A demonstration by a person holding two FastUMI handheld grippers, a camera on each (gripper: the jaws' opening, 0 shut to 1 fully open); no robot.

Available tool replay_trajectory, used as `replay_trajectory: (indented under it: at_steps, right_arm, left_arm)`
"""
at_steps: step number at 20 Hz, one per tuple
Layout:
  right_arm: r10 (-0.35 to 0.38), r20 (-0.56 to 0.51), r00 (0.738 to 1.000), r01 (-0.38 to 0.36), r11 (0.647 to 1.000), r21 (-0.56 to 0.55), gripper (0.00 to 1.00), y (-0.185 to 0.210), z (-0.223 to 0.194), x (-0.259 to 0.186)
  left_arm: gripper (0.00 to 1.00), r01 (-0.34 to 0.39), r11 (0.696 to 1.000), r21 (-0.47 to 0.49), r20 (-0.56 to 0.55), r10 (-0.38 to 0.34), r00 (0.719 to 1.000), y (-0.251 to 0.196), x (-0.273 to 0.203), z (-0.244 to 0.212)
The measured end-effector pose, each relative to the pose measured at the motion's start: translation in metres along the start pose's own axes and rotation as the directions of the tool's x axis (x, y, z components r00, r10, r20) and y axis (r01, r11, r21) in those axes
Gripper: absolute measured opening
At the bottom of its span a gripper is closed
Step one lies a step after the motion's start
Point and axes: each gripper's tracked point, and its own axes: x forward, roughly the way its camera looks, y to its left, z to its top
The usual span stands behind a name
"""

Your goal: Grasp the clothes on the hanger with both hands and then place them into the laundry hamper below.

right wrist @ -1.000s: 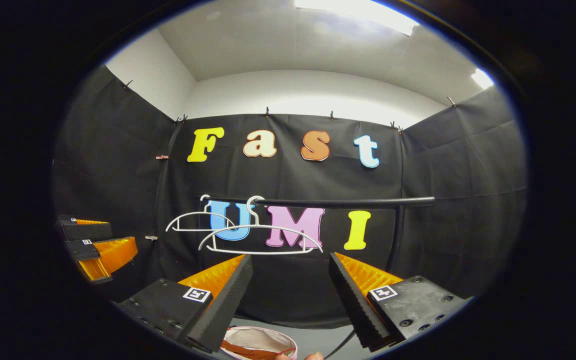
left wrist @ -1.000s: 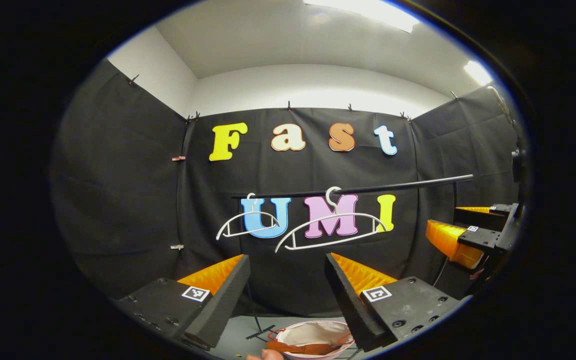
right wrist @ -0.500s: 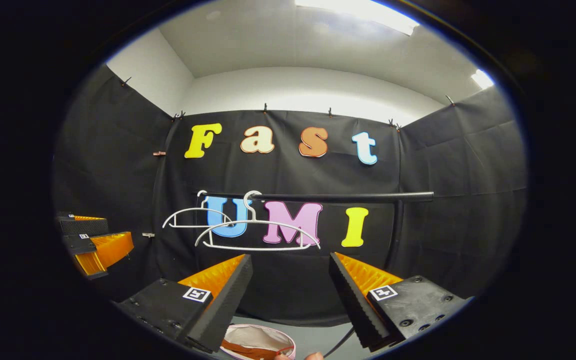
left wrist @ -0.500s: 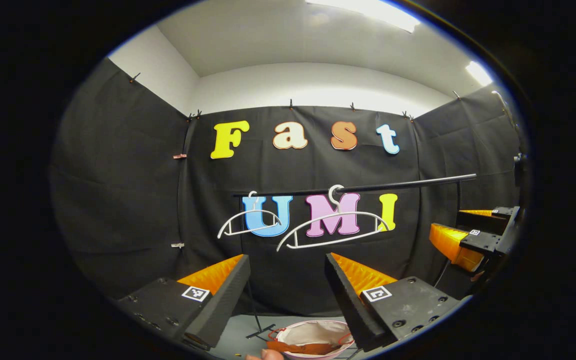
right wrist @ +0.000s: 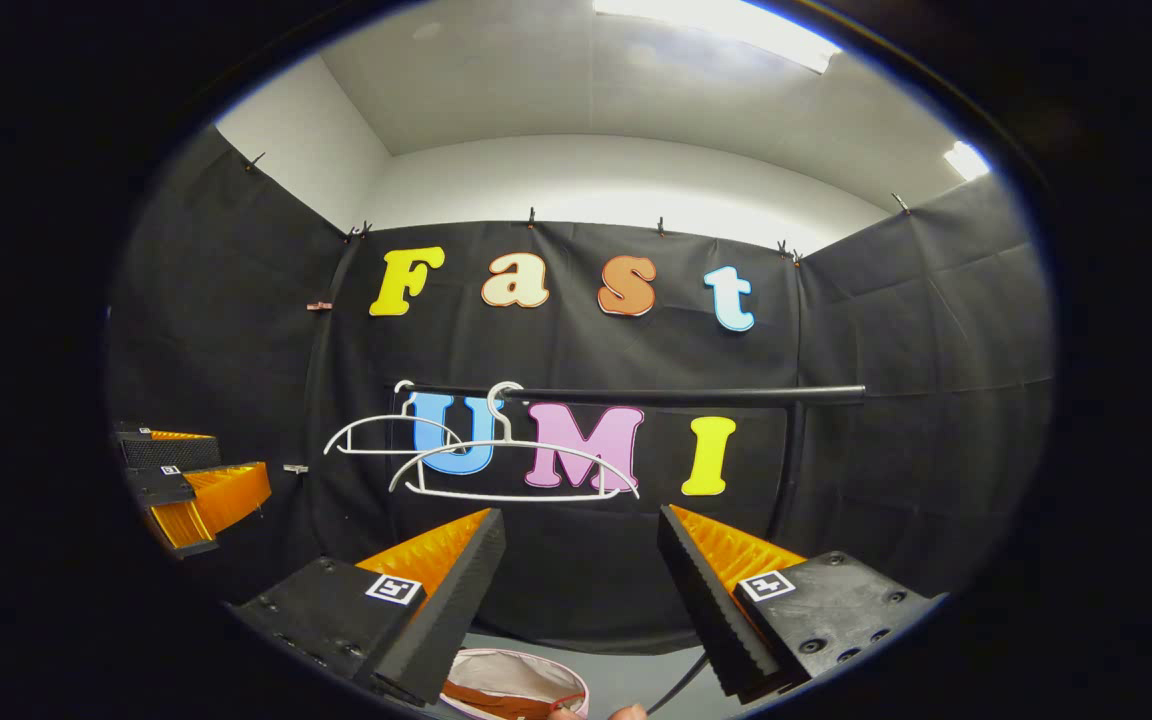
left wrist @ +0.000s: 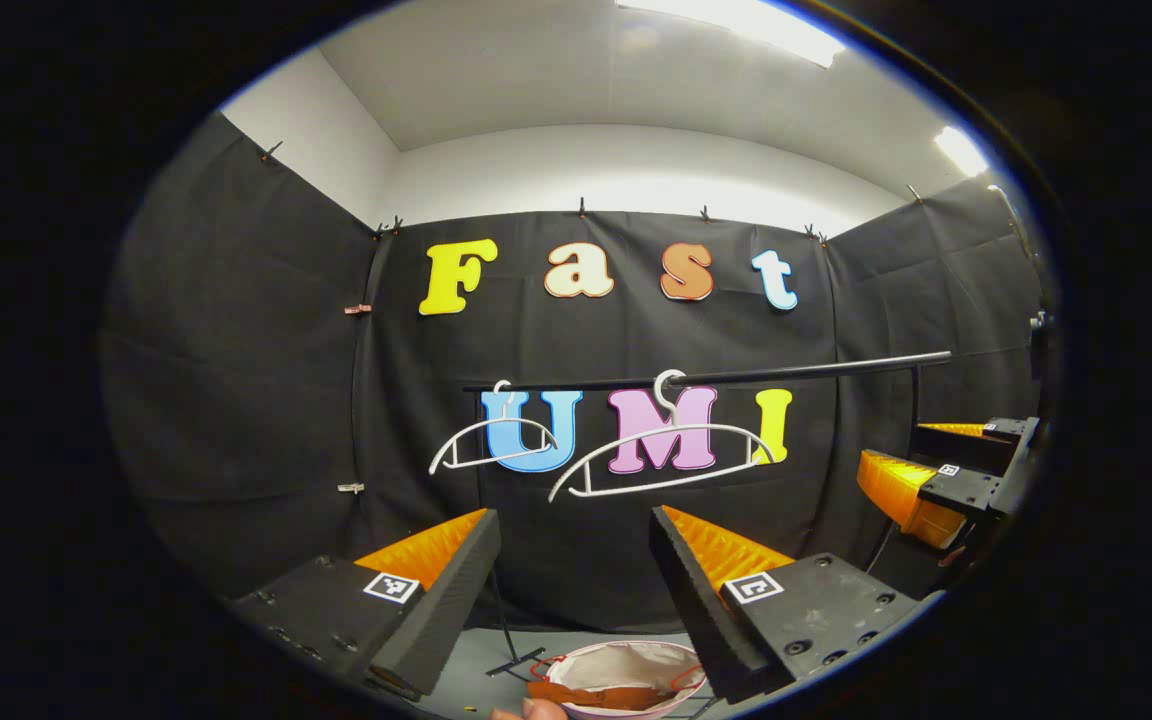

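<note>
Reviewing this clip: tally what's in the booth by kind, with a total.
Hangers: 2 (near, far), both bare
Rail: 1
Hamper: 1, rust-coloured cloth inside
Tongs: 2 (left, right), both open
Total: 7

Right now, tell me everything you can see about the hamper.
The hamper sits low on the grey floor below the rail, round and open-topped, with a pale, fabric-looking lining and a pinkish rim. Thin red handles show at its sides. Brown-orange clothes lie inside against the near rim. In the right gripper view it stands beyond the open fingers, nothing gripping it.
</note>
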Motion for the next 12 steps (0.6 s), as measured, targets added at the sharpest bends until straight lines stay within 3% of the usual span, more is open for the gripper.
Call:
replay_trajectory:
  at_steps: [12]
  right_arm:
    - [-0.003, 0.007, 1.000, 0.003, 1.000, 0.011, 0.99, 0.0012, 0.0026, -0.0029]
  left_arm:
    - [0.95, -0.008, 1.000, 0.016, -0.001, 0.008, 1.000, 0.0029, -0.0023, 0.0007]
